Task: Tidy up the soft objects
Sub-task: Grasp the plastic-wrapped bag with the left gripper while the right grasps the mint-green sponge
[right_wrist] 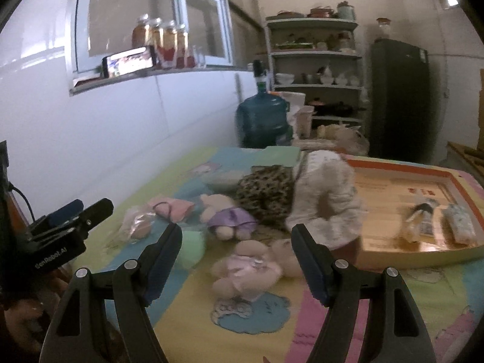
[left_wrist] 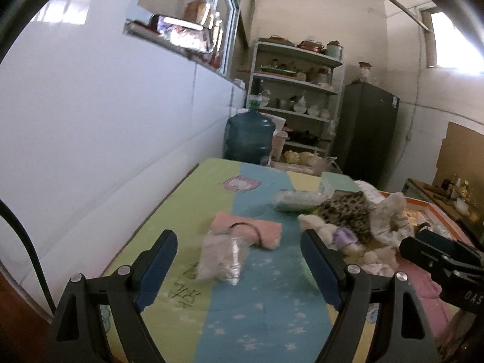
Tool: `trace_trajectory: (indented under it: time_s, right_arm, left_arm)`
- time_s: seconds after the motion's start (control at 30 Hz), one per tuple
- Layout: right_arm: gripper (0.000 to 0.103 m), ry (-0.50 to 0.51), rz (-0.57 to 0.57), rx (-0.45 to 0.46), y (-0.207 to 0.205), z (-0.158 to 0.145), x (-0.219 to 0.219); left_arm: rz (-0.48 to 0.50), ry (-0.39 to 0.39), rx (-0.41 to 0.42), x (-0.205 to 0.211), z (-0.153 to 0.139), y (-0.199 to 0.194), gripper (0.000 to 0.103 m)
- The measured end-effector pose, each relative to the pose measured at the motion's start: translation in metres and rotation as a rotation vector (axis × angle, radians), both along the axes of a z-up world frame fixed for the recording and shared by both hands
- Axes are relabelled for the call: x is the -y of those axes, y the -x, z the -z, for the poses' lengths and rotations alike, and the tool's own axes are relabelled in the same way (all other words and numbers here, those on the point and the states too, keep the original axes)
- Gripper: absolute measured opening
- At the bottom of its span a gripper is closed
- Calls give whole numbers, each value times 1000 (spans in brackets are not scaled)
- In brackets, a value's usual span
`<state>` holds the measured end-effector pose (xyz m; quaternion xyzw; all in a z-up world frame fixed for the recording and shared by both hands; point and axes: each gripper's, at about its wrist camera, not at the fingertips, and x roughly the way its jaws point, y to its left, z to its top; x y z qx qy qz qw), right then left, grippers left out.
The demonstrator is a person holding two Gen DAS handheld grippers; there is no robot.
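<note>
Orange tray (right_wrist: 462, 187) holding two small packets (right_wrist: 458, 222); two plush toys (right_wrist: 251, 267) beside; both hand-held grippers, left (left_wrist: 239, 264) and right (right_wrist: 237, 255), open, empty.

Table under pastel cartoon mat (right_wrist: 187, 311): plush toys (right_wrist: 245, 267) at center, pink cloth (right_wrist: 177, 207) at 10 o'clock, orange-rimmed tray (right_wrist: 466, 193) at 3 o'clock.

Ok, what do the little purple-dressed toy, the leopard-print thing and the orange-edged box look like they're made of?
Purple-dressed toy: plush, fuzzy cream pile, with a thin matte fabric dress. Leopard-print thing: soft printed cloth, going by its slumped, folded shape. Orange-edged box: probably cardboard, with flat printed walls and a slight sheen.
</note>
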<state>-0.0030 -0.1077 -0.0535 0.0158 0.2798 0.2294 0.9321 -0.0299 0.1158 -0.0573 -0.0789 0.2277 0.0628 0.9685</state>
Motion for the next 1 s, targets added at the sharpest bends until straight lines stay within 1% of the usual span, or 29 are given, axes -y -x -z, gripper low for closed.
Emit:
trace_trajectory:
  time_s: [0.17,0.3,0.47,0.6,0.63,0.67,0.73,0.8,0.83,1.0]
  right_arm:
    - [76,1,-33,-23,-8,5,-16]
    - [76,9,-45,-36,-15,8,-27]
    - [76,21,-44,-55,-30,13,-30]
    - [76,16,-45,-94,-46,19,-31]
    - [76,16,-44,-106,-50,21,-31]
    - [76,17,-43,-118,-52,23,-31]
    - [76,6,-53,-144,-54,26,-33]
    - [76,-2,-82,-163,-51,30,-38]
    - [76,2,-99,-171,-48,32,-42]
    - [76,8,-157,-214,-41,44,-58]
  left_arm:
    - [-1,6,-36,-14,11,-12,83]
    - [15,25,-87,-26,24,-34,83]
    - [48,50,-168,-31,43,-61,83]
    - [54,53,-200,-30,53,-72,83]
    - [60,57,-210,-29,55,-75,82]
    - [62,57,-218,-28,57,-76,76]
    - [57,52,-234,-29,59,-78,67]
    - [64,65,-236,-30,60,-78,61]
    - [67,69,-233,-31,60,-78,53]
    - [73,81,-213,-34,59,-73,50]
